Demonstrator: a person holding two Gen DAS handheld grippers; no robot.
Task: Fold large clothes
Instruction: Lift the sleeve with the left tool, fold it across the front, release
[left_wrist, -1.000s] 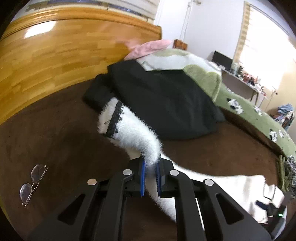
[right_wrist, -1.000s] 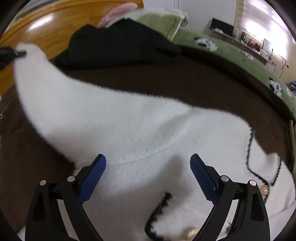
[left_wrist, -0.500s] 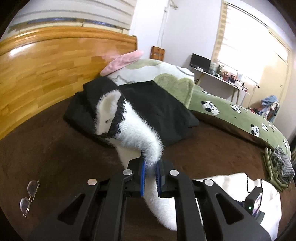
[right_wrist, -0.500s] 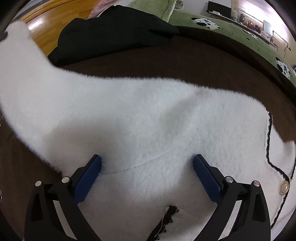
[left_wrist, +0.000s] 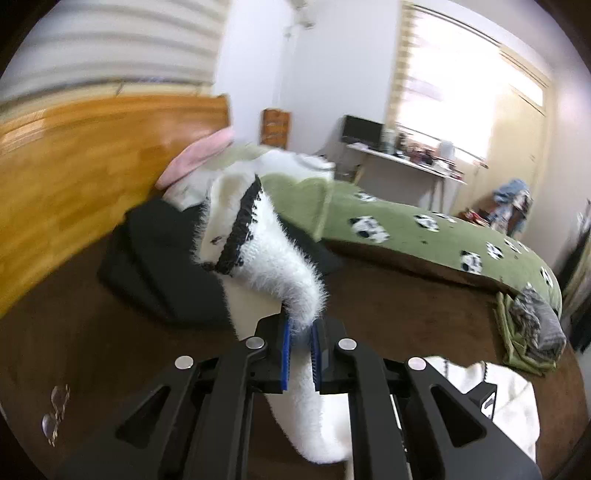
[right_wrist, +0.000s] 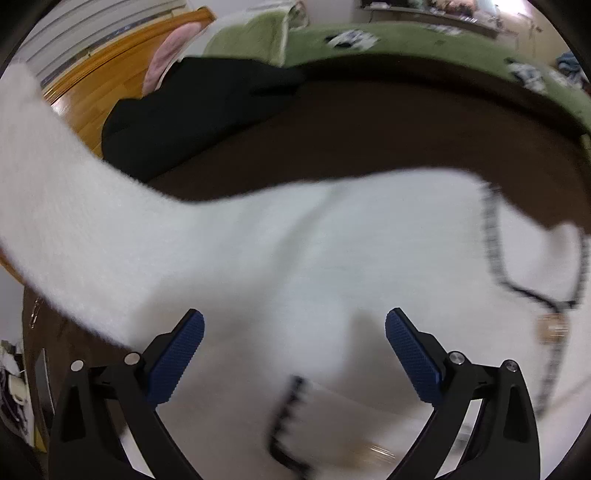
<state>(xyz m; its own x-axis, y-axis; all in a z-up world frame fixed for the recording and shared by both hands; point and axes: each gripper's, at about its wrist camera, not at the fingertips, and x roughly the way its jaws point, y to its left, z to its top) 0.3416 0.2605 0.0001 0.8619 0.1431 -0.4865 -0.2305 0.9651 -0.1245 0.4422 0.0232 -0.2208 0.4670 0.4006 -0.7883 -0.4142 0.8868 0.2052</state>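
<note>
No brand tags or readable writing anywhere that I can make out, too much blur on both views.

The left tongs (left_wrist: 300, 360) are clamped tight on the sleeve (left_wrist: 275, 266) of the fluffy white cardigan (right_wrist: 295, 258), the blue pads pinching the fuzzy fabric just below the cuff. The cuff end with its black crochet trim (left_wrist: 242, 232) flops up and over above the pads, and the rest of the sleeve hangs down under the tongs toward the bed. In the right view that same sleeve stretches up and off toward the top left edge.

The right tongs (right_wrist: 294, 354) are spread wide, nothing pinched. They hang over the body of the cardigan, which lies spread on the brown bedspread (right_wrist: 369, 136) toward the near edge of the bed. The black edging (right_wrist: 495, 251) of the front runs along the right side, with a gold-looking button (right_wrist: 552, 326) next to it, pretty smeared. Can't tell whether the pads touch the fabric or just float over it.

Other stuff: a black garment (left_wrist: 159, 266) piled near the wooden headboard (left_wrist: 74, 166), a green blanket with cow patches (left_wrist: 424, 229) along the far edge of the bed, a pink pillow (left_wrist: 199, 155) up by the headboard, and a pair of glasses (left_wrist: 55, 413) on the bedspread at the left edge.
</note>
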